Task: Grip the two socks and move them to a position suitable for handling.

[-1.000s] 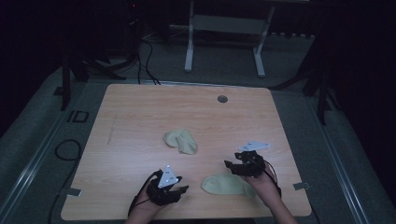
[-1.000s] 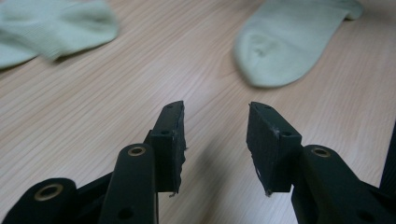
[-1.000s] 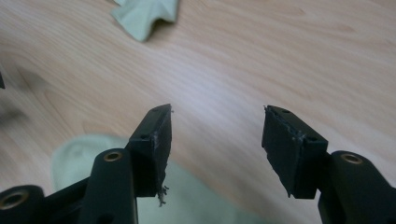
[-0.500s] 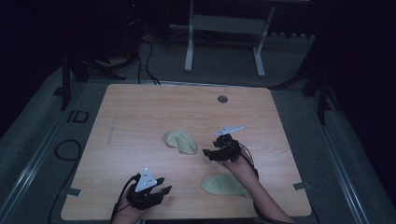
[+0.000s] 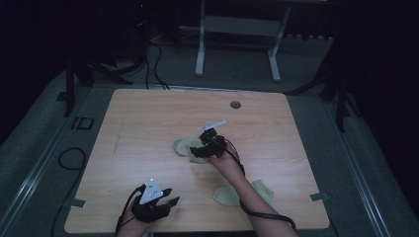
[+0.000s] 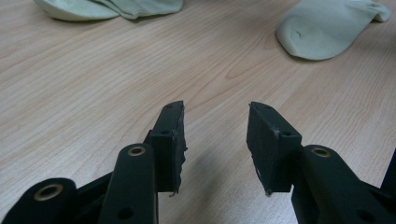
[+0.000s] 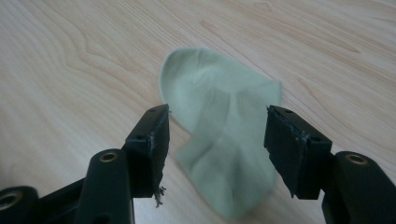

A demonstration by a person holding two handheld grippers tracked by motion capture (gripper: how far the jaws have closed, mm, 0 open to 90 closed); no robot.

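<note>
1. we have the right gripper [image 5: 197, 152] over the folded sock [image 5: 187, 147] at the centre of the high view. in the right gripper view the sock [image 7: 224, 135] lies flat on the wood between our jaws, which stand apart on either side of it; the pads are not pressing the cloth, so no grip yet.
2. our left gripper [image 5: 165, 197] sits at the lower left of the high view, near the front edge. in the left gripper view its jaws are parted over bare wood with nothing between them.
3. the second sock [image 5: 232, 194] lies flat at the lower right of the high view, partly under our right forearm; it also appears at the upper right of the left gripper view [image 6: 322, 28].
4. progress, as we judge it: early. both socks are apart and on the table, neither is lifted. what is left looks like closing on the centre sock, then bringing the two together.
5. surface: light wood-grain table [image 5: 148, 113], with a round grommet [image 5: 235, 104] near the far edge at upper centre.
6. room: dark, grey floor, loose cables [image 5: 155, 59] at upper left, a white metal stand [image 5: 237, 29] behind the table at the top.
</note>
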